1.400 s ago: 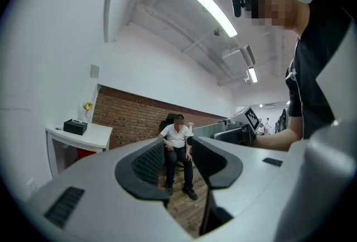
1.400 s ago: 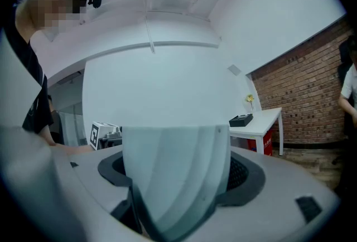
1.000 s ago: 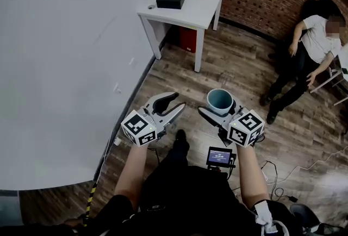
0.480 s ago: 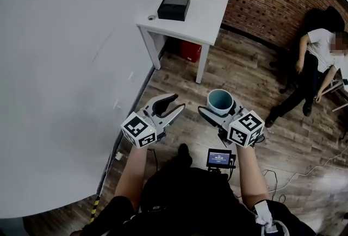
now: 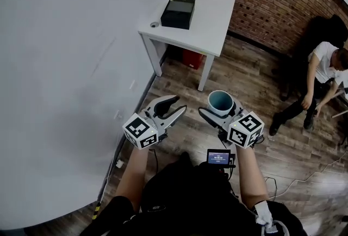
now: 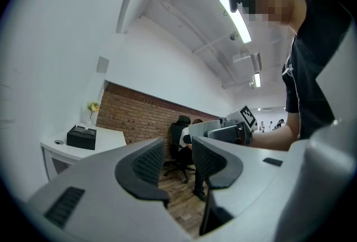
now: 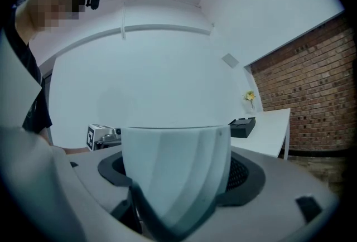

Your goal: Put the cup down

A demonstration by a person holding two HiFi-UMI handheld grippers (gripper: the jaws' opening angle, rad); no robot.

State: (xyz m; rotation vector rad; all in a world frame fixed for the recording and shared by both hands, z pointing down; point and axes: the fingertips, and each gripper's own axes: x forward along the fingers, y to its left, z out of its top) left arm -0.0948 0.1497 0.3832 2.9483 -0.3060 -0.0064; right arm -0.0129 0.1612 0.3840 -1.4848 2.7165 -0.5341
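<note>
Wooden floor runs ahead to a white table by the far brick wall. The right gripper clamps the upright cup in wide-set jaws, above the floor. The left gripper, just beside it, gapes empty. Best to keep the cup level, then land it on the table's bare right half, clear of the black box and the edges.

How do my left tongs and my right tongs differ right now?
The left tongs are empty, while the right tongs are clamped on the cup. The left tongs' jaws stand a narrow gap apart with only air between them. The right tongs' jaws are spread wide round the cup's wall. Both are held out side by side over the wooden floor, pointing toward the white table.
</note>
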